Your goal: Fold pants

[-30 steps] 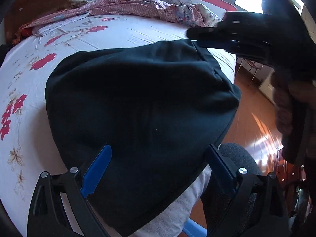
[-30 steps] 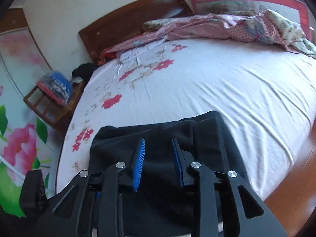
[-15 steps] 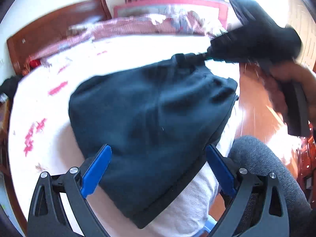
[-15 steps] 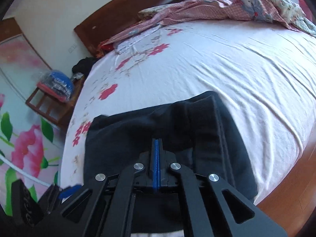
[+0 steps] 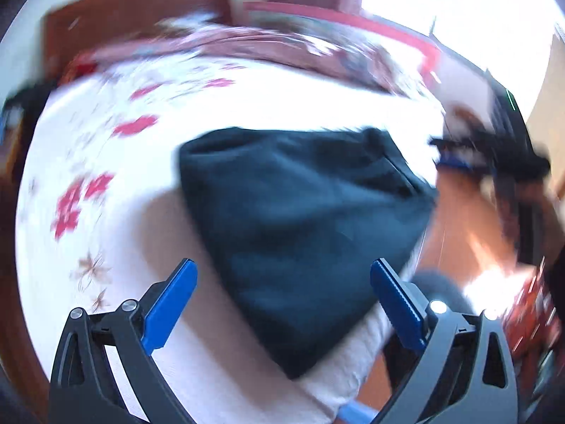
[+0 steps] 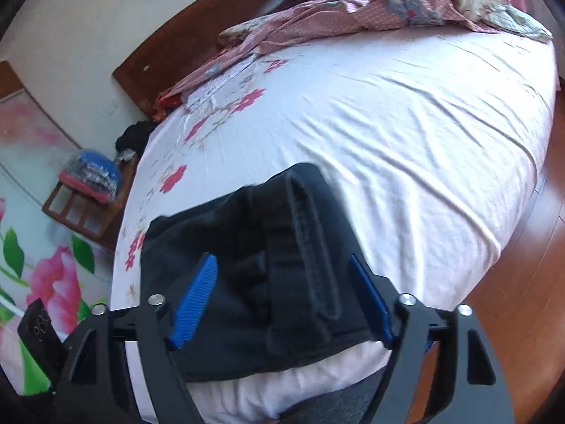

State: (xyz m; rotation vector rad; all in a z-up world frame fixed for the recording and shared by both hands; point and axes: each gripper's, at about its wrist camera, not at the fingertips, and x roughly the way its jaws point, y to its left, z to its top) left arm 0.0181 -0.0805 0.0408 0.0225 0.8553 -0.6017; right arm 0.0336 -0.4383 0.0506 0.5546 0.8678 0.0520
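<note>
Two blue-padded fingers of the left gripper [image 5: 282,293] stand wide apart in the left wrist view, gripping nothing. Between and beyond them lie the dark pants [image 5: 303,219], folded into a compact bundle at the near corner of the bed [image 5: 116,219], on a white sheet printed with red flowers. This view is blurred. At the right edge the right gripper [image 5: 455,159] shows as a dark smear over the wooden floor [image 5: 455,233], clear of the cloth; its fingers cannot be made out here. A rumpled pink blanket [image 5: 268,46] lies along the far side of the bed, before a brown headboard [image 5: 116,14].

From the right wrist view, the right gripper [image 6: 282,293] also has its fingers spread wide, holding nothing; they hover just above the pants [image 6: 247,247]. The waistband [image 6: 310,243] runs as a thick ridge along the right side of the bundle. The bundle sits at the bed's near edge, with the wrinkled sheet [image 6: 406,134] stretching away behind it. A small wooden stand [image 6: 81,208] with a blue bundle on top stands left of the bed, by a wall with painted pink flowers [image 6: 53,282].
</note>
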